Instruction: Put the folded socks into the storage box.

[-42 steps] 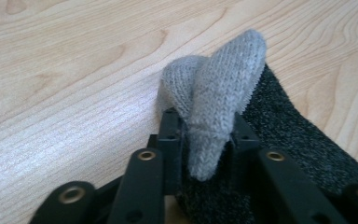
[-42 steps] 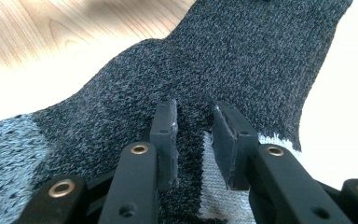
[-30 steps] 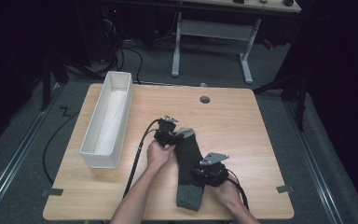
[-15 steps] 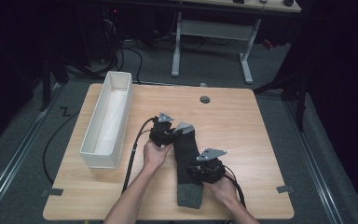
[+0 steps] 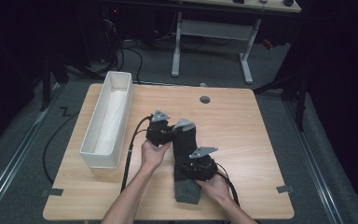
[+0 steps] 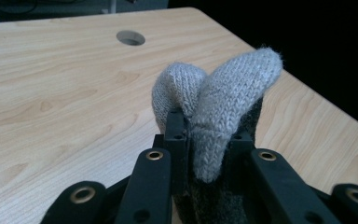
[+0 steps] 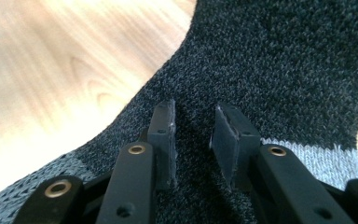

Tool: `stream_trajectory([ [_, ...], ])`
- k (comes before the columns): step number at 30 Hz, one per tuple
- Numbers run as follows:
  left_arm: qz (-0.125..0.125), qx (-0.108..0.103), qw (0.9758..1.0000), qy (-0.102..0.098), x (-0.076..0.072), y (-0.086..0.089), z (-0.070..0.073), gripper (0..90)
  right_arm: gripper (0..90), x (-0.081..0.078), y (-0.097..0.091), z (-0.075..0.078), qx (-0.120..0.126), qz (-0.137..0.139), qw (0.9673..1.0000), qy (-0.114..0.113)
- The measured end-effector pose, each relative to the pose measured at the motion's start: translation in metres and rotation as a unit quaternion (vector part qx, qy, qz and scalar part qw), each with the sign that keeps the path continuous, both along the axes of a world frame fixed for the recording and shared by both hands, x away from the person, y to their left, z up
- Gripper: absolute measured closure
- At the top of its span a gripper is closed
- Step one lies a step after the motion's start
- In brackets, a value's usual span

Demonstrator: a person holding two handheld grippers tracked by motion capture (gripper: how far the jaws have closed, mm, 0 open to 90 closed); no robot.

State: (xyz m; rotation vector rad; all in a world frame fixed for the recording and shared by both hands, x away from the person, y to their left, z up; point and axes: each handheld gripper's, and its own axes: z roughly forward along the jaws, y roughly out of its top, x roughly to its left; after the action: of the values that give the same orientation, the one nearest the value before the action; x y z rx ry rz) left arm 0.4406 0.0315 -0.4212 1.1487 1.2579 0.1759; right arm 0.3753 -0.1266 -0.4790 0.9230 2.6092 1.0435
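A dark grey sock with a light grey toe lies on the wooden table, near its front middle, just right of a long white bin. The left gripper has its jaws pinched tight on the sock's light grey toe, which bunches up above them in the left gripper view. The right gripper presses down on the sock's dark middle, its jaws a little apart with knit fabric between them.
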Motion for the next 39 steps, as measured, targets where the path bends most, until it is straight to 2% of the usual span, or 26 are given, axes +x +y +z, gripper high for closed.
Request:
stream_trajectory([
  [4,-0.005,-0.004,1.0,-0.007,-0.004,0.003,0.005,76.6,68.9,0.007,0.003,0.0,-0.003,-0.009,0.9999,-0.003],
  [12,-0.025,-0.009,0.9993,-0.026,-0.017,0.003,0.016,76.7,69.6,0.017,0.004,-0.003,0.006,-0.026,0.9996,-0.011],
  [16,-0.035,-0.005,0.9987,-0.037,-0.027,0.002,0.019,76.8,70.1,0.025,0.005,-0.003,0.014,-0.046,0.9987,-0.015],
  [18,-0.039,-0.005,0.9985,-0.039,-0.031,0.003,0.021,76.8,70.3,0.027,0.006,-0.004,0.019,-0.058,0.998,-0.016],
  [22,-0.044,-0.008,0.9982,-0.039,-0.038,0.003,0.018,76.9,70.3,0.033,0.007,-0.006,0.022,-0.063,0.9973,-0.029],
  [28,-0.042,-0.012,0.998,-0.045,-0.042,0.0,0.013,77.0,66.9,0.034,0.006,-0.005,0.026,-0.063,0.9974,-0.023],
  [39,-0.022,-0.008,0.9987,-0.045,-0.036,0.004,0.012,77.1,62.8,0.02,-0.002,0.011,0.035,-0.045,0.998,-0.027],
])
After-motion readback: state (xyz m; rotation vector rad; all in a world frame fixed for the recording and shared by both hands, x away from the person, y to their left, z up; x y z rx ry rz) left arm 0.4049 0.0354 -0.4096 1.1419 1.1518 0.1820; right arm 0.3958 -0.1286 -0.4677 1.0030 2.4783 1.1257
